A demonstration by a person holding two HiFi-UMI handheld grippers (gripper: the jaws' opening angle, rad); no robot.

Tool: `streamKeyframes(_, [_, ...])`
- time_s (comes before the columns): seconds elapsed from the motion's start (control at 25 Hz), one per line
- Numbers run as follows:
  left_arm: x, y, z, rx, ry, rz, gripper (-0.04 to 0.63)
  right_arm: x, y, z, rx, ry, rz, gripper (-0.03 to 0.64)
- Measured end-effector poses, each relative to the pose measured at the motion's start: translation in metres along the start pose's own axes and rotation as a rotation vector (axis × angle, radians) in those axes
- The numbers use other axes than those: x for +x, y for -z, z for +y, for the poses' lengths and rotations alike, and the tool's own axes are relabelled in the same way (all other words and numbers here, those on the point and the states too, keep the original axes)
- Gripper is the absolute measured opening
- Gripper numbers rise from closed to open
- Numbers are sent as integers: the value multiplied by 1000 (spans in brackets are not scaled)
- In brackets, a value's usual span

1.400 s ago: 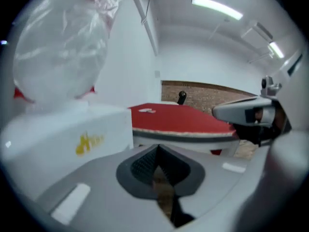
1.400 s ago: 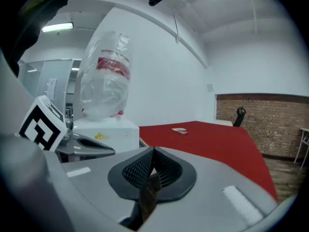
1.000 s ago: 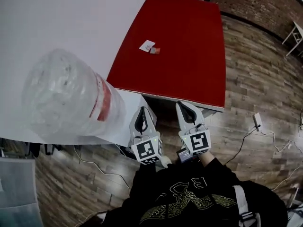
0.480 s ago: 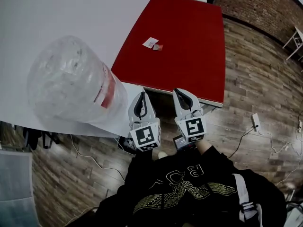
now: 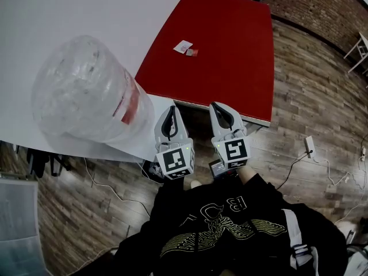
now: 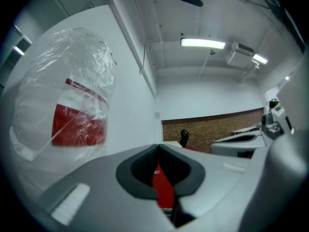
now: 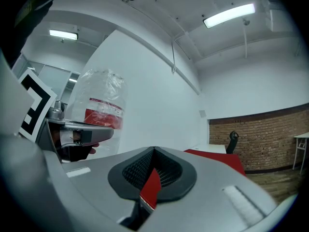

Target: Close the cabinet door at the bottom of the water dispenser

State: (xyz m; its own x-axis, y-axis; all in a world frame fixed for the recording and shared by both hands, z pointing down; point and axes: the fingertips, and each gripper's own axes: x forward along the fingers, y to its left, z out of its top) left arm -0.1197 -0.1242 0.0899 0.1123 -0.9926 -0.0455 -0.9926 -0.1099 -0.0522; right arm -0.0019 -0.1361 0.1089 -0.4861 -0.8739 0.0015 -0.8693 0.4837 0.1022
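Two grippers are held level and side by side in front of the person, both clenched on nothing. The left gripper (image 5: 171, 111) has its jaw tips pressed together, and so does the right gripper (image 5: 221, 109); only the red table (image 5: 224, 50) shows through the gaps behind the tips. Just left of the left gripper stands the water dispenser's bottle (image 5: 86, 94), clear, wrapped in plastic, with a red label, against a white wall (image 5: 69, 10). The cabinet door at the dispenser's bottom is hidden below the bottle. Wood floor (image 5: 310, 96) lies to the right.
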Motion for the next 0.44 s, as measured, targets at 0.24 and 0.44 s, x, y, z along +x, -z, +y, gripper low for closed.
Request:
streamKeyframes(0.24, [-4,4,1,-6,-16,20,8,-4,-2,-4,12,9,-1,-2])
streamKeyframes(0.44, [-6,6,-1,-6,-18,25,7,-5,-1,-4,11,6,-8,-2])
